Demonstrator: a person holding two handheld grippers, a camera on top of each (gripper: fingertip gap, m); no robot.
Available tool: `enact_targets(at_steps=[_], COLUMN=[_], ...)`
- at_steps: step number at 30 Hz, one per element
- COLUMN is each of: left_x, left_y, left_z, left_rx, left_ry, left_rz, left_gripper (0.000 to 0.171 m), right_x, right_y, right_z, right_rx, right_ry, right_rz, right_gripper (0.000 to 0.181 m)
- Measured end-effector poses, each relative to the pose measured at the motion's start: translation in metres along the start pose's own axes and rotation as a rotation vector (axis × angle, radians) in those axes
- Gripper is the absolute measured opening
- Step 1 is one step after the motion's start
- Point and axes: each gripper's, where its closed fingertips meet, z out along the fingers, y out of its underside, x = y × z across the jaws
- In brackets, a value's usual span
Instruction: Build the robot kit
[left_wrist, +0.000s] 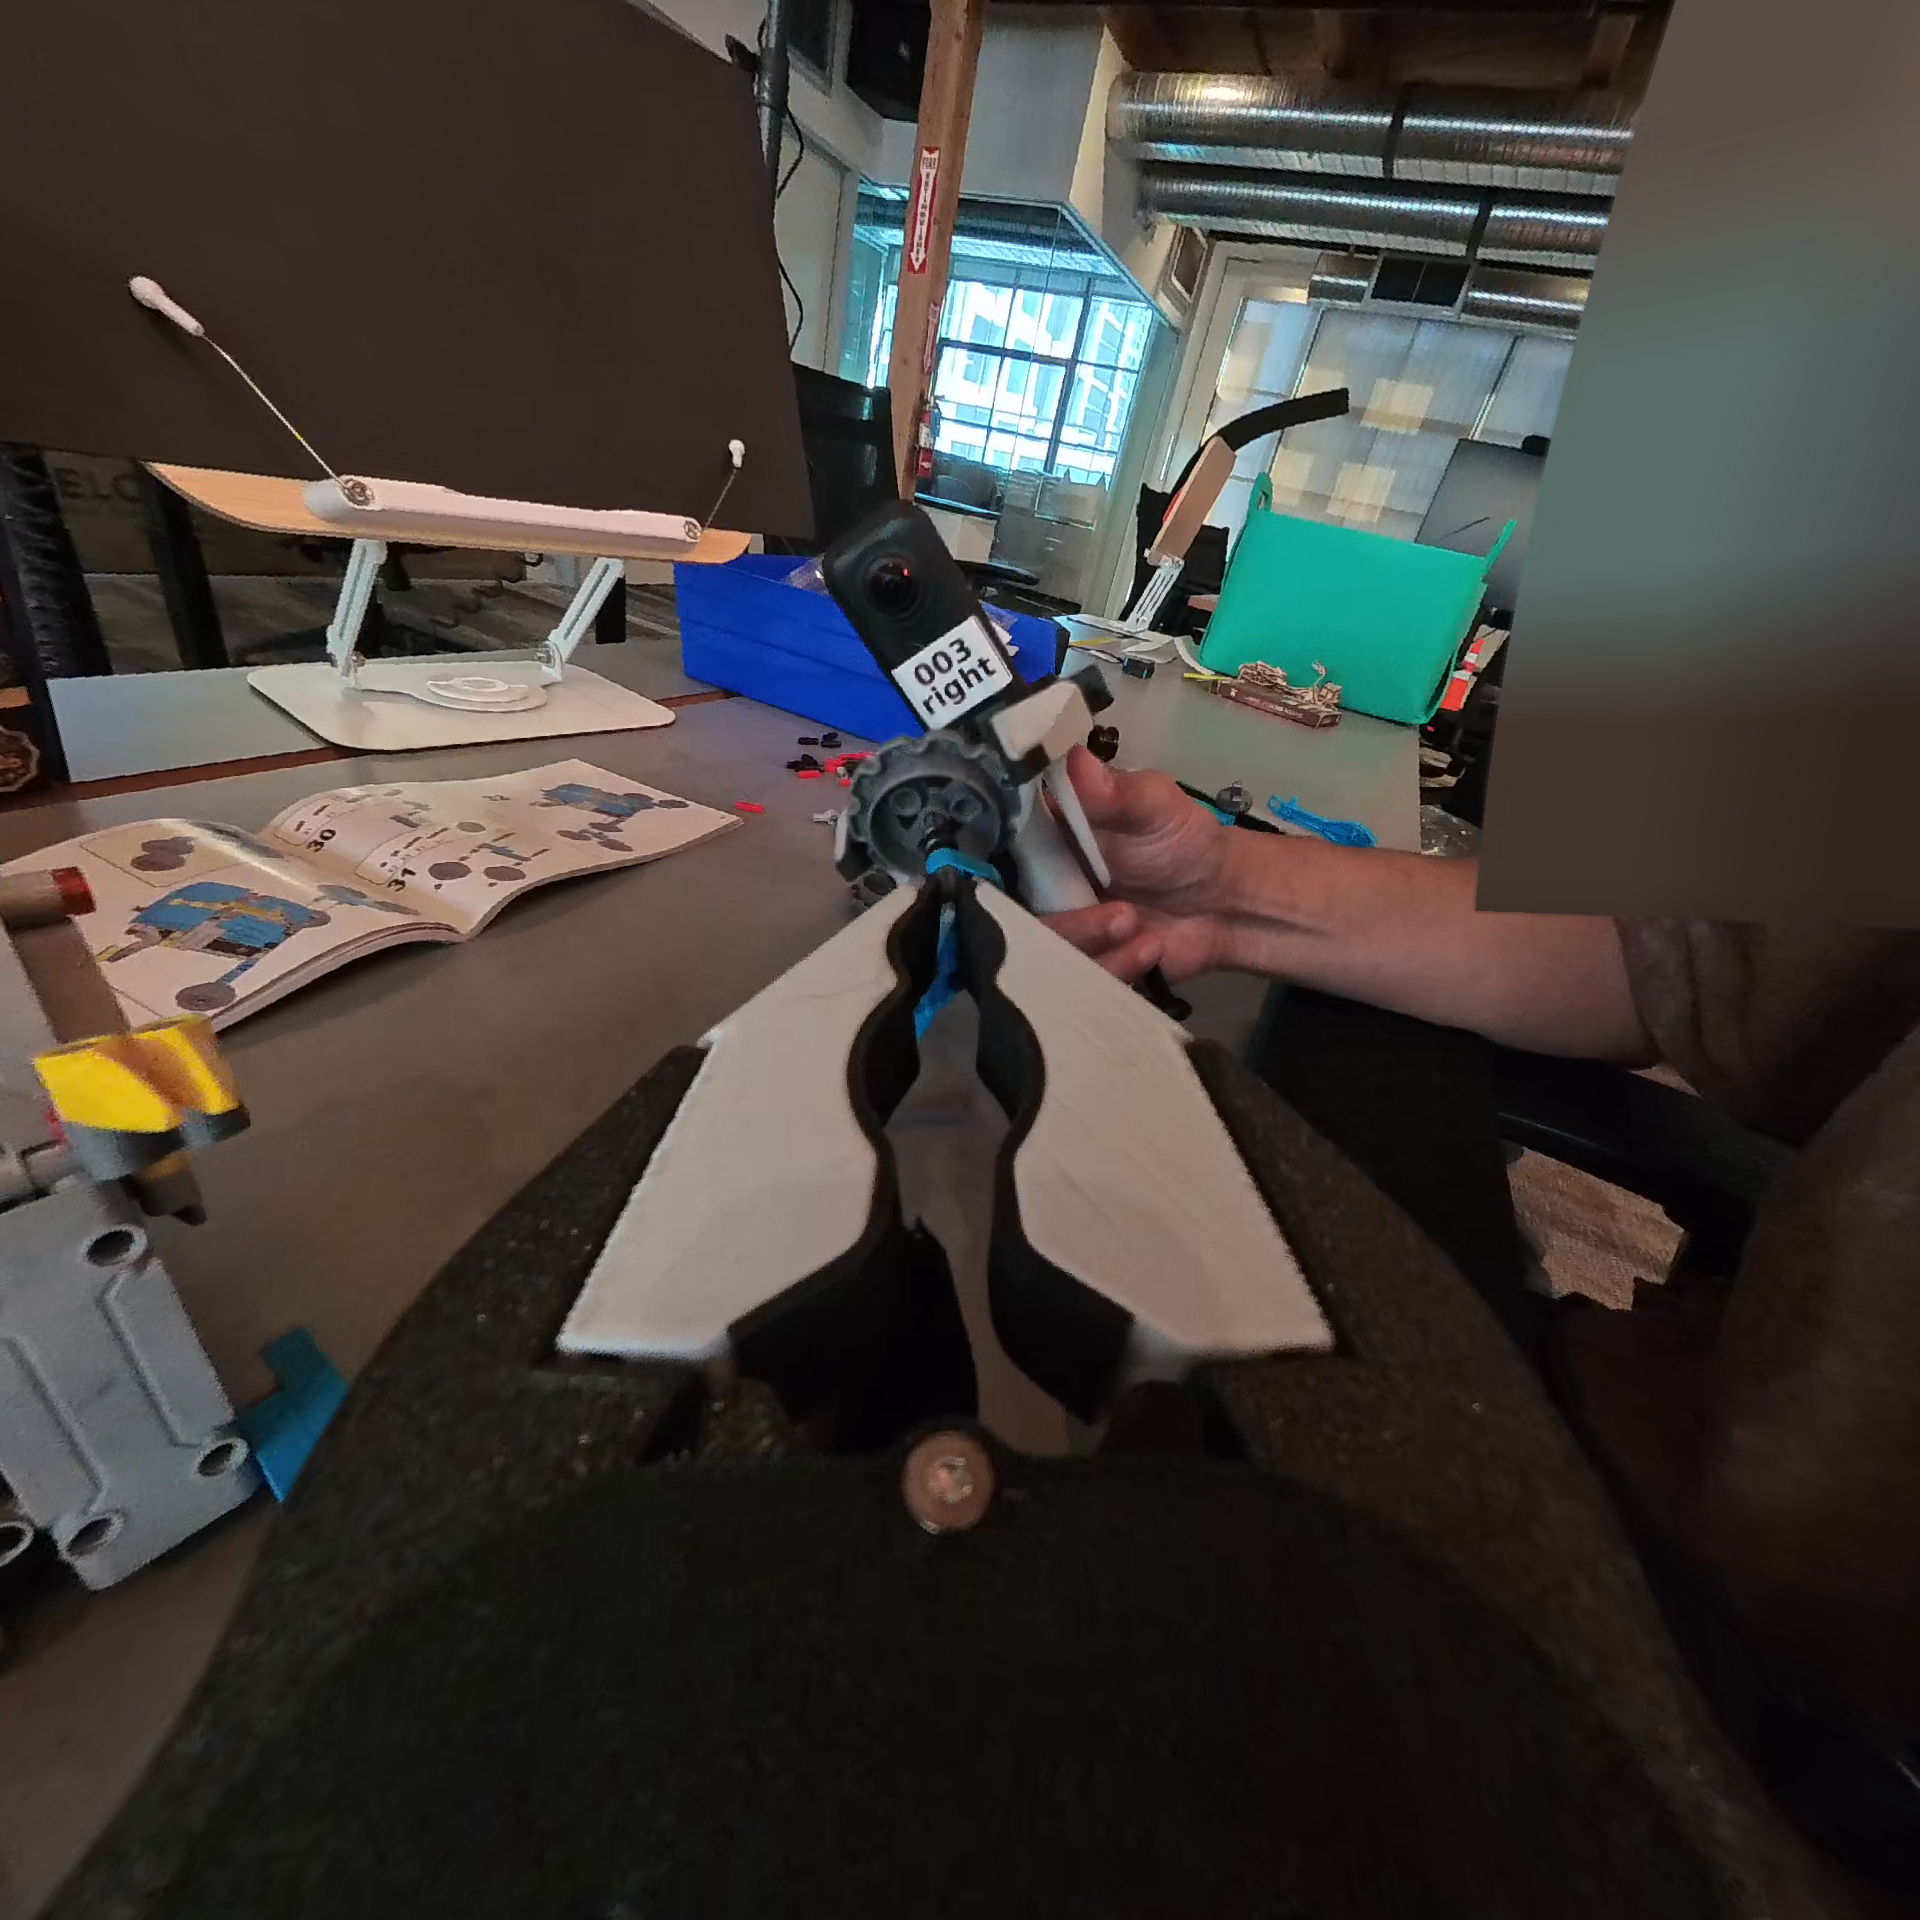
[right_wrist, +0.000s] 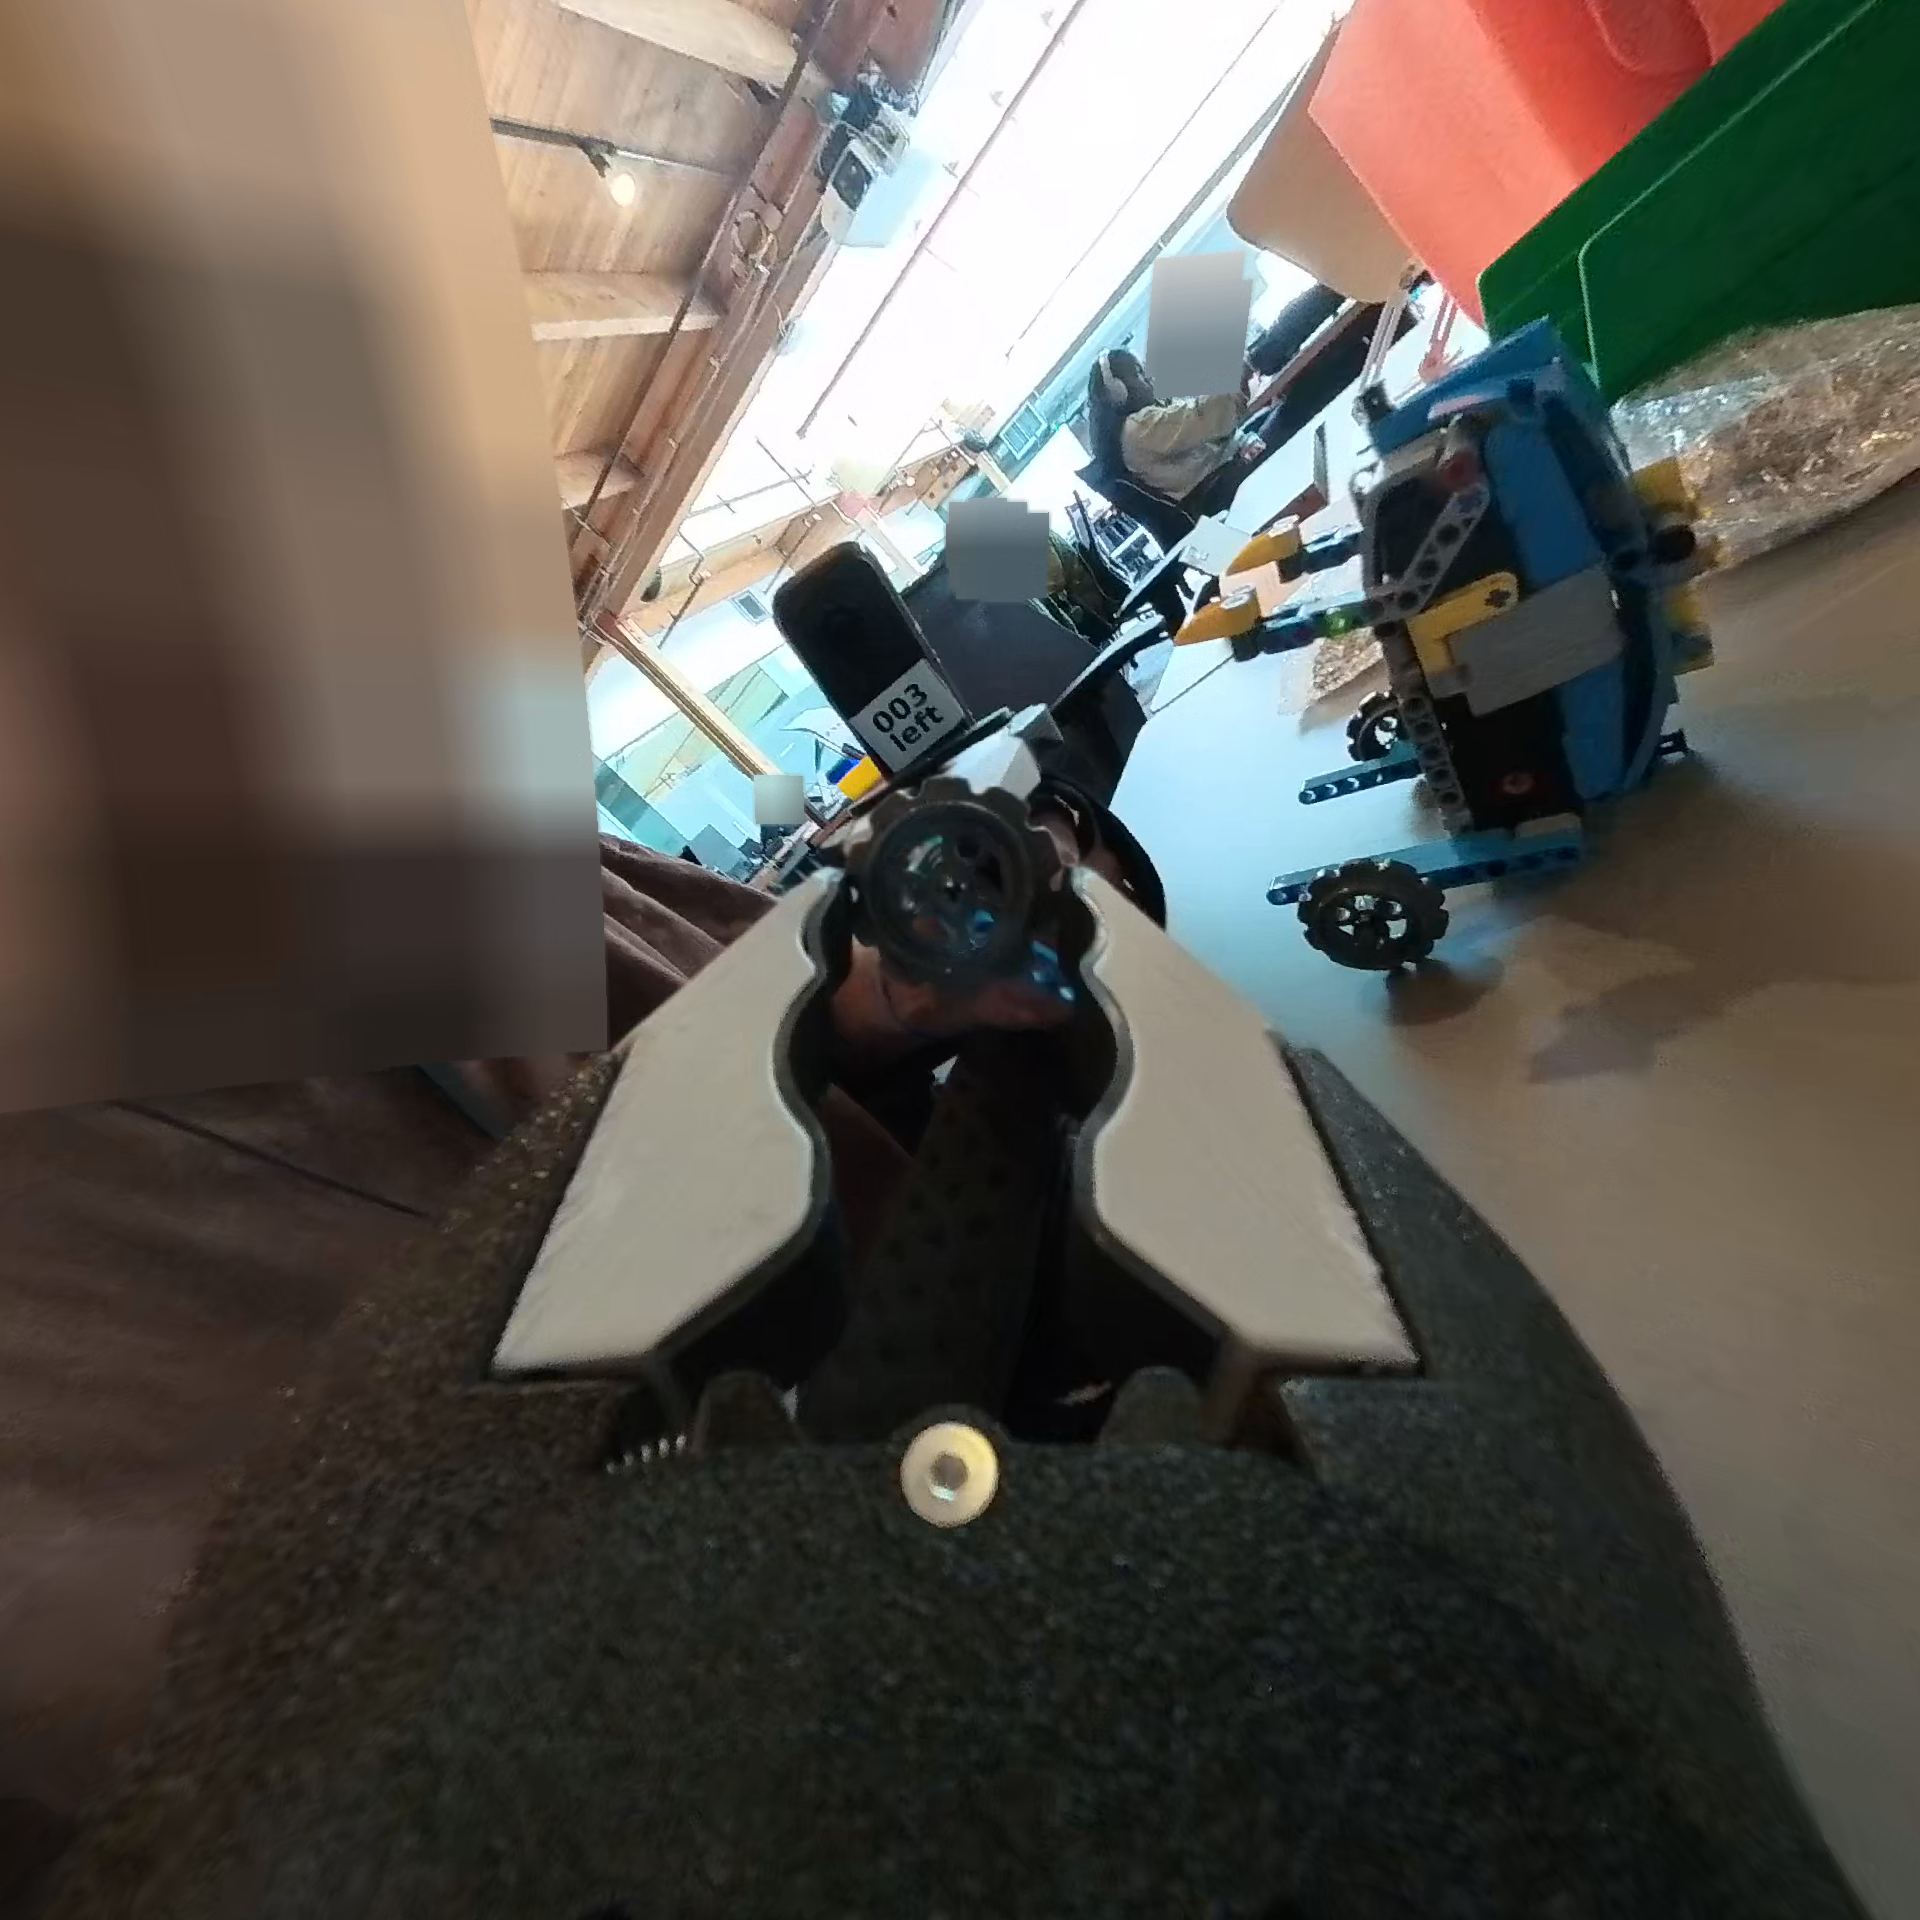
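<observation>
My left gripper (left_wrist: 948, 899) is shut on a small blue toy-brick piece (left_wrist: 940, 987) with a short dark axle at its tip. A black toothed wheel (left_wrist: 928, 814) sits on the end of that axle, right at my fingertips. In the right wrist view my right gripper (right_wrist: 961, 899) is shut on the same wheel (right_wrist: 951, 894), its pads on either side of it. The blue piece (right_wrist: 1044, 971) shows just behind the wheel. The two grippers face each other above the grey table (left_wrist: 540, 1039). A hand (left_wrist: 1143, 862) holds the right gripper's handle.
An open instruction booklet (left_wrist: 395, 862) lies to the left, with a white stand (left_wrist: 457, 686) and a blue bin (left_wrist: 790, 644) behind. Small loose pieces (left_wrist: 821, 764) lie near the bin. A blue and grey brick vehicle (right_wrist: 1507, 644) lies on its side on the table. A green bag (left_wrist: 1340, 613) stands far right. Less than 4 cm separates the two grippers' tips.
</observation>
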Motion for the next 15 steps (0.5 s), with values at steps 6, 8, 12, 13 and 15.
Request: enact_targets(at_steps=[6, 8, 12, 13, 15], left_x=[-0.002, -0.002, 0.002, 0.002, 0.000], left_y=[0.004, 0.012, 0.054, 0.073, 0.094], left_z=[0.001, 0.001, 0.002, -0.002, -0.010], left_rx=[-0.029, -0.097, -0.441, -0.585, -0.740], left_ry=[-0.007, 0.007, 0.026, 0.036, 0.045], left_rz=[0.003, 0.007, 0.166, 0.259, 0.428], left_gripper=[0.002, 0.002, 0.003, 0.003, 0.003], right_x=[0.005, 0.023, 0.060, 0.073, 0.089], right_y=[0.000, 0.002, 0.005, 0.007, 0.005], right_z=[-0.003, -0.016, -0.063, -0.078, -0.100], right_rx=[-0.032, -0.110, -0.246, -0.304, -0.359], right_ry=[0.058, 0.209, 0.531, 0.644, 0.807], right_rz=[-0.037, -0.113, -0.259, -0.310, -0.388], right_gripper=[0.040, 0.040, 0.040, 0.040, 0.040])
